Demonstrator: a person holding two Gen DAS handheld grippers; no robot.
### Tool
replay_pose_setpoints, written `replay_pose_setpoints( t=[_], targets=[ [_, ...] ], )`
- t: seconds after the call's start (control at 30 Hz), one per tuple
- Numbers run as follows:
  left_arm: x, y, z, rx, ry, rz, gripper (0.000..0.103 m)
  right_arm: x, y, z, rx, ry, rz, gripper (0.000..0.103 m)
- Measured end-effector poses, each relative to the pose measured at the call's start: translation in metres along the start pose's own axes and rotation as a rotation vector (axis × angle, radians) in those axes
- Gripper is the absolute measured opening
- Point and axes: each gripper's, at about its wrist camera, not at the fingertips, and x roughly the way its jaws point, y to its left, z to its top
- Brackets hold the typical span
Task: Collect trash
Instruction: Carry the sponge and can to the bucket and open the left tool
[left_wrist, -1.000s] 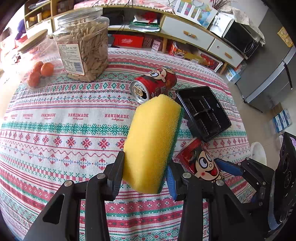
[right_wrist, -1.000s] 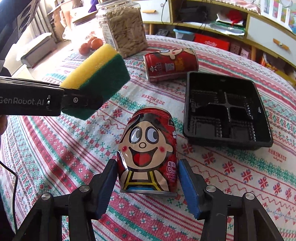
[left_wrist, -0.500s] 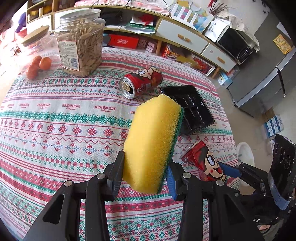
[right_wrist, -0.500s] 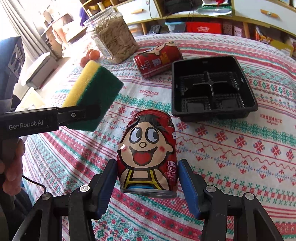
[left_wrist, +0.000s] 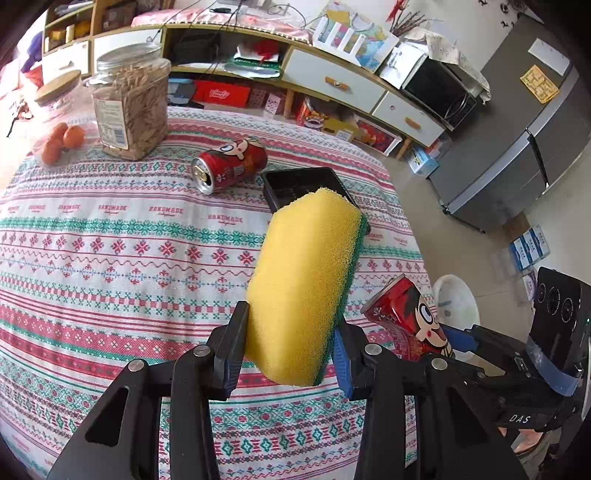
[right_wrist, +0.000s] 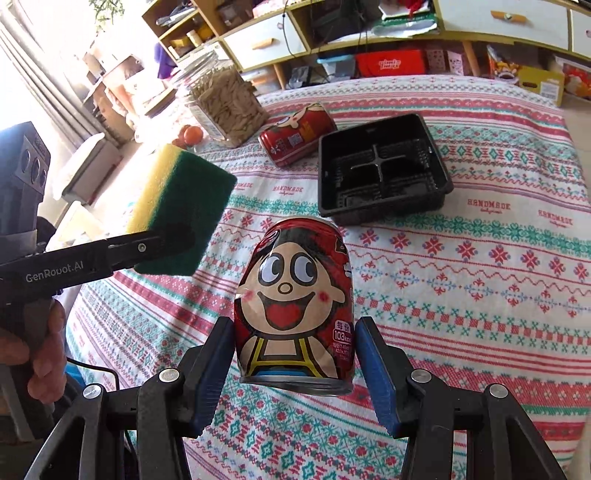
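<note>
On the table, a black tray and a second can lie at upper centre, uncollected. The left gripper clamps a sponge; the right gripper grips a can, both lifted mid-frame, undeposited.

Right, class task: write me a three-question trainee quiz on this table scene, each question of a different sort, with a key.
1. True or false: the left gripper is shut on the sponge.
2. What does the right gripper hold? A) glass jar B) cartoon can C) black tray
3. Fill in: the second can on the tablecloth lies on its ____.

Key: 1 true; 2 B; 3 side.
</note>
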Motion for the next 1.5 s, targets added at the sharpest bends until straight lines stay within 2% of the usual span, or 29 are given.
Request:
replay_pose_setpoints(
  t=[0.2, 0.5, 0.67, 0.83, 1.0, 1.17, 1.33, 1.5],
  targets=[
    [-0.001, -0.036, -0.009, 0.053, 0.002, -0.044, 0.043, -0.029, -0.016, -0.01, 0.045, -0.032, 0.027, 0.058],
    [0.02, -0.105, -0.022, 0.174, 0.053, -0.103, 0.043, -0.077, -0.05, -0.019, 0.139, -0.115, 0.049, 0.058],
    [0.037, -0.135, -0.022, 0.211, 0.083, -0.131, 0.043, -0.099, -0.073, -0.026, 0.183, -0.15, 0.03, 0.058],
    [0.057, -0.162, -0.019, 0.211, 0.121, -0.19, 0.043, -0.124, -0.102, -0.028, 0.24, -0.196, 0.015, 0.058],
    [0.082, -0.211, -0.024, 0.232, 0.164, -0.277, 0.043, -0.164, -0.143, -0.036, 0.326, -0.281, -0.01, 0.058],
    [0.13, -0.265, -0.037, 0.235, 0.257, -0.335, 0.043, -0.195, -0.199, -0.057, 0.468, -0.328, -0.079, 0.058],
    [0.175, -0.309, -0.048, 0.261, 0.331, -0.328, 0.043, -0.2, -0.232, -0.072, 0.565, -0.276, -0.206, 0.058],
    [0.215, -0.323, -0.049, 0.262, 0.359, -0.285, 0.043, -0.198, -0.25, -0.082, 0.602, -0.216, -0.306, 0.058]
  ],
)
